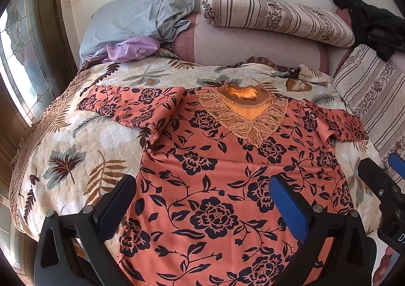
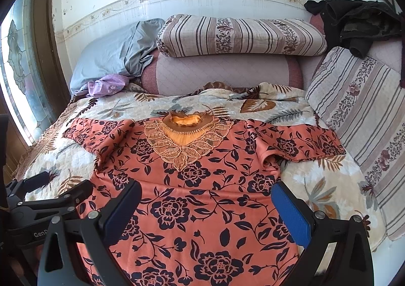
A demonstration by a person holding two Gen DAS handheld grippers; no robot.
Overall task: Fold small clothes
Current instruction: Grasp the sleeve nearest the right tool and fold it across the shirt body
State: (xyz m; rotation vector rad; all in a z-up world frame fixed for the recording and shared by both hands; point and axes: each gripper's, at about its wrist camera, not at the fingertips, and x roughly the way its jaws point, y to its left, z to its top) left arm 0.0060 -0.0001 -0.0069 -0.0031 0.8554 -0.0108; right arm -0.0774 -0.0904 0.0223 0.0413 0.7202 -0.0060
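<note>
An orange-pink blouse [image 1: 217,159] [image 2: 202,184] with dark flowers and a lace collar lies flat, face up, on the bed, both short sleeves spread out. My left gripper [image 1: 202,182] hovers open above its lower left part, one finger over the quilt, the other over the cloth. My right gripper [image 2: 206,188] hovers open above the lower middle and right of the blouse. Neither holds anything. The right gripper [image 1: 379,169] shows at the right edge of the left wrist view; the left gripper [image 2: 60,184] shows at the left of the right wrist view.
The blouse rests on a leaf-patterned quilt [image 1: 83,139] [image 2: 316,184]. Behind it are a grey pillow [image 1: 136,15], a purple cloth [image 1: 131,49], a striped folded blanket [image 1: 276,15] [image 2: 240,35], and dark clothes [image 2: 354,22] at the far right. A window [image 1: 15,58] is left.
</note>
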